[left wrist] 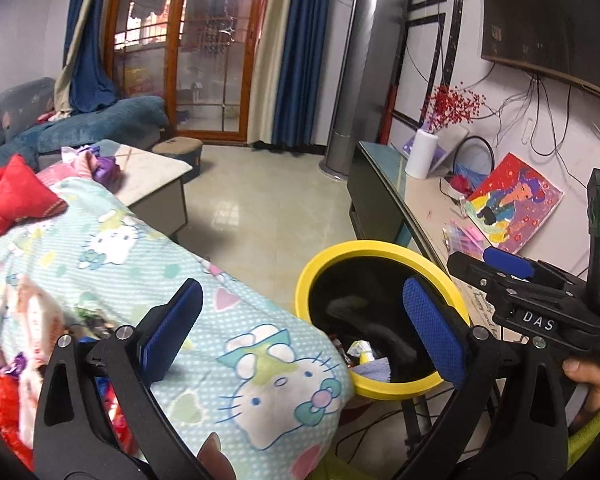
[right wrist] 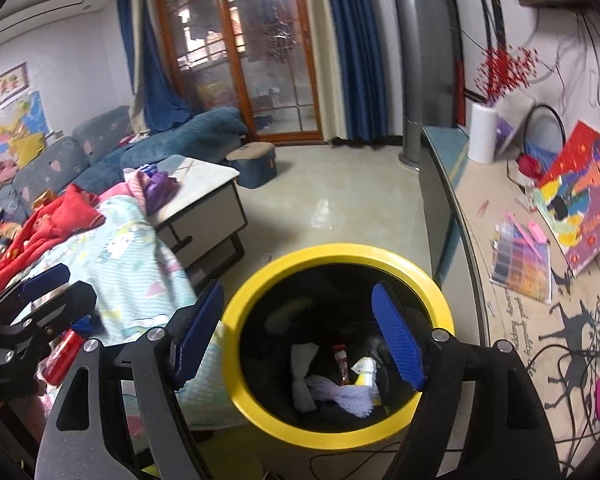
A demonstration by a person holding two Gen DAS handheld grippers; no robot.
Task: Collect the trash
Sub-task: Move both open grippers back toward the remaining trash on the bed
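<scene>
A black trash bin with a yellow rim (right wrist: 340, 254) stands on the floor beside a Hello Kitty blanket (left wrist: 140, 248). Inside it lie several pieces of trash: white paper (right wrist: 304, 376), a purple mesh wrapper (right wrist: 348, 396) and a small red-topped packet (right wrist: 342, 360). My right gripper (right wrist: 300, 336) is open and empty, hovering over the bin's mouth. My left gripper (left wrist: 304, 332) is open and empty, above the blanket's edge and the bin rim (left wrist: 380, 246). The right gripper also shows in the left wrist view (left wrist: 504, 264). Red and purple wrappers (left wrist: 4, 396) lie on the blanket at the left.
A TV cabinet (right wrist: 452, 184) with a white vase (right wrist: 482, 132), a colourful painting (right wrist: 580, 196) and cables stands on the right. A coffee table (right wrist: 204, 200), a round stool (right wrist: 252, 160) and a blue sofa (right wrist: 100, 152) are on the left. A red can (right wrist: 64, 354) lies under the left gripper (right wrist: 40, 292).
</scene>
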